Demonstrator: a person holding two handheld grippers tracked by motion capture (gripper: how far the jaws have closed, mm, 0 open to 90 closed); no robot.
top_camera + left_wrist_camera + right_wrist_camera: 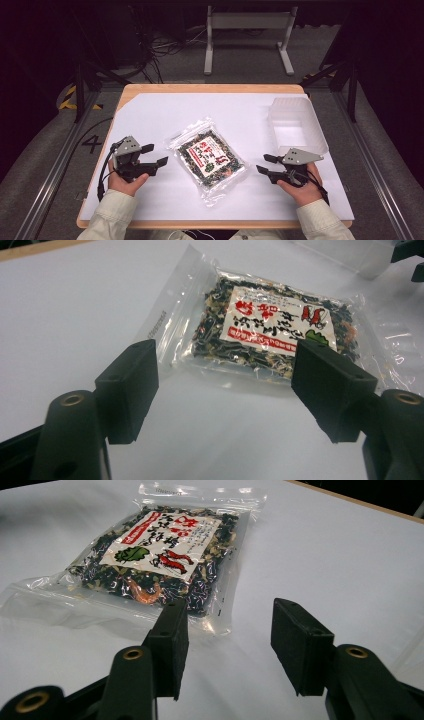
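A clear plastic packet of dark dried flakes (209, 157) with a white and red label lies flat in the middle of the white sheet. My left gripper (156, 155) rests on the sheet just left of it, open, jaws pointing at the packet (270, 322). On the packet's right my right gripper (263, 164) is also open, a short gap from the packet's edge (155, 555). In the left gripper view my left gripper (225, 385) holds nothing; in the right gripper view my right gripper (230, 640) holds nothing.
A translucent plastic tub (296, 126) stands open at the right rear of the sheet (160, 107), just behind my right gripper. The wooden table edge (210, 88) borders the sheet. A white metal frame (247, 30) stands on the floor beyond.
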